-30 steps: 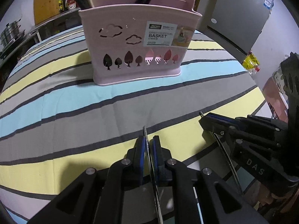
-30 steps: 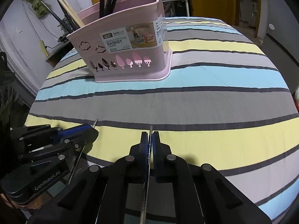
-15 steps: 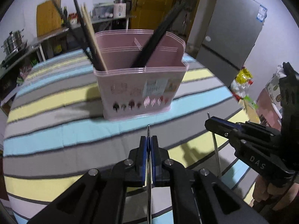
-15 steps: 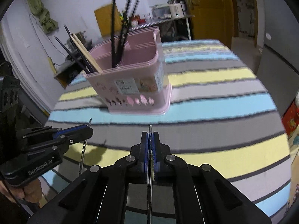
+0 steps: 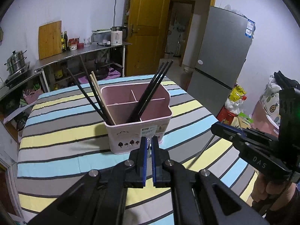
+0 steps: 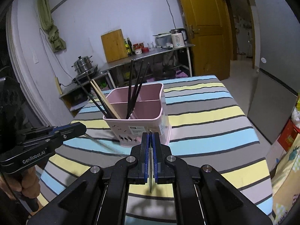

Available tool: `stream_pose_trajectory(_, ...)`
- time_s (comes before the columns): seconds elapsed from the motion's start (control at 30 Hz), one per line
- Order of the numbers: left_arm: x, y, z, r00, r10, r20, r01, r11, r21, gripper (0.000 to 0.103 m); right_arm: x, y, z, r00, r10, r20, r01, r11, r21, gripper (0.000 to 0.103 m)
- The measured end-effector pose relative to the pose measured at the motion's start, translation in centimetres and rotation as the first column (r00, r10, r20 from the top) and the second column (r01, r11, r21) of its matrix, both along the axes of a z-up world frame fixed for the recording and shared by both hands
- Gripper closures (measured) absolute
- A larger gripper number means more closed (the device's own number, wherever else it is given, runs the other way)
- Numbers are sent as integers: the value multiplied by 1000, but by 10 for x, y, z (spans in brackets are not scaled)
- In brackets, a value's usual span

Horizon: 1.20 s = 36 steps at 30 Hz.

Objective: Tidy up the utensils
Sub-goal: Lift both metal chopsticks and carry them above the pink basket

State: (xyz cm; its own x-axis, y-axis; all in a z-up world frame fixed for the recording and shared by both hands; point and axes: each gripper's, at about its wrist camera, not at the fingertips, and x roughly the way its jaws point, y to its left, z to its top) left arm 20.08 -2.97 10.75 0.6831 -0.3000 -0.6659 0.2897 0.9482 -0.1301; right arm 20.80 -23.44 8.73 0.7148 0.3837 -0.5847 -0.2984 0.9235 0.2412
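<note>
A pink divided basket [image 5: 120, 135] [image 6: 138, 125] stands on the striped table and holds several black chopsticks [image 5: 150, 91] [image 6: 134, 88] and a wooden pair [image 5: 102, 97]. My left gripper [image 5: 149, 148] is shut on a thin metal chopstick [image 5: 149, 151], held high above the table on the near side of the basket. My right gripper [image 6: 150, 140] is shut on another metal chopstick [image 6: 150, 168], also raised. Each gripper shows in the other's view: the right one [image 5: 221, 129] with its chopstick [image 5: 202, 150] hanging down, the left one [image 6: 75, 129] with a blurred chopstick [image 6: 101, 143].
The striped tablecloth [image 5: 65, 146] covers the round table. A steel counter [image 5: 78, 54] with a kettle, bottles and a cutting board runs along the back wall. A grey fridge [image 5: 221, 56] and a wooden door [image 5: 146, 28] stand beyond the table.
Both grippers have risen from the tabletop with their metal chopsticks and now look down into the basket from higher up.
</note>
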Motion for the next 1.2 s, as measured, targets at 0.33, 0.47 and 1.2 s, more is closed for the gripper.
stream_pose_trajectory(0.33,-11,-1,-7,1000,6,-26,-6,1000,2,99,-15,-5,-3,1000,2,4,-2,1000,-8,99)
stream_pose_trajectory(0.47,-14,-2,-4,1000,4,-23,-4,1000,3,99,-19,-5,0,1000,5,15,-4,1000,-10,99)
stream_pose_trajectory(1.2,0,24,50,1000,9,22,-8,999,-52,99,1,10,48,991,20,130,-24,999,24,100)
